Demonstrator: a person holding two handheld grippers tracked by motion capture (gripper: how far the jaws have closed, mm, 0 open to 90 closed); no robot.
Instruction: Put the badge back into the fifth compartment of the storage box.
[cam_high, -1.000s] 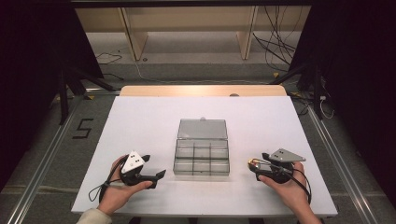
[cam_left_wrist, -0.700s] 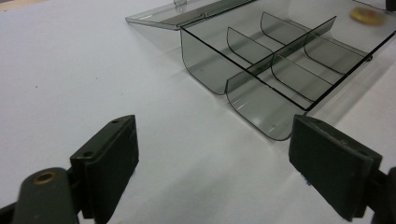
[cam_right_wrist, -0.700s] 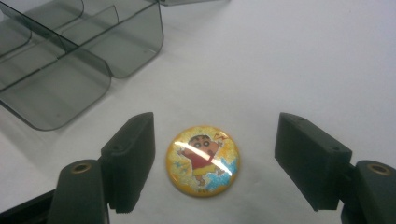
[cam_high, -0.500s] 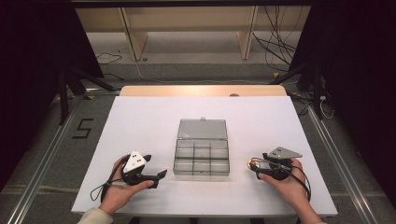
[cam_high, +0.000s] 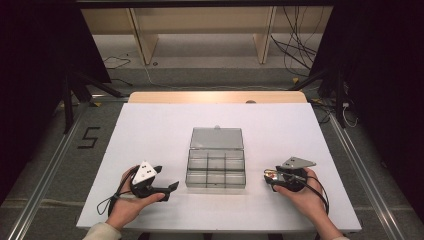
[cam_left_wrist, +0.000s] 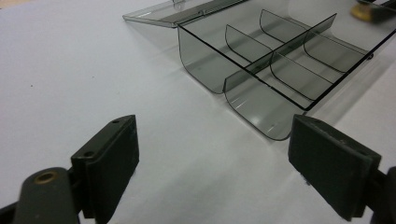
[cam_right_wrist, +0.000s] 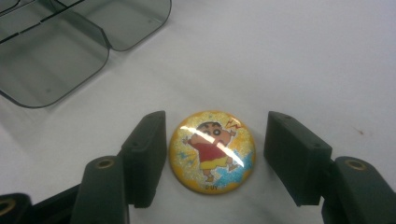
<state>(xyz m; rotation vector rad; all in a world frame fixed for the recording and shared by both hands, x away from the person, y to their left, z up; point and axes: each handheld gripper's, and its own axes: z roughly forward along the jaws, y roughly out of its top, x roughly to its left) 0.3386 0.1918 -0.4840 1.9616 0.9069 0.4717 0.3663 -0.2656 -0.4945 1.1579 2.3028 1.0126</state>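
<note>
The right gripper (cam_right_wrist: 215, 154) is closing its jaws around the round badge (cam_right_wrist: 212, 151) beside the clear box (cam_high: 216, 159), not yet clamping; the left gripper's (cam_left_wrist: 215, 168) jaws are standing apart.

We read a black "5" (cam_high: 88, 137) on the floor (cam_high: 60, 150) at left of the high view; the badge's (cam_right_wrist: 212, 151) tiny lettering stays illegible.
</note>
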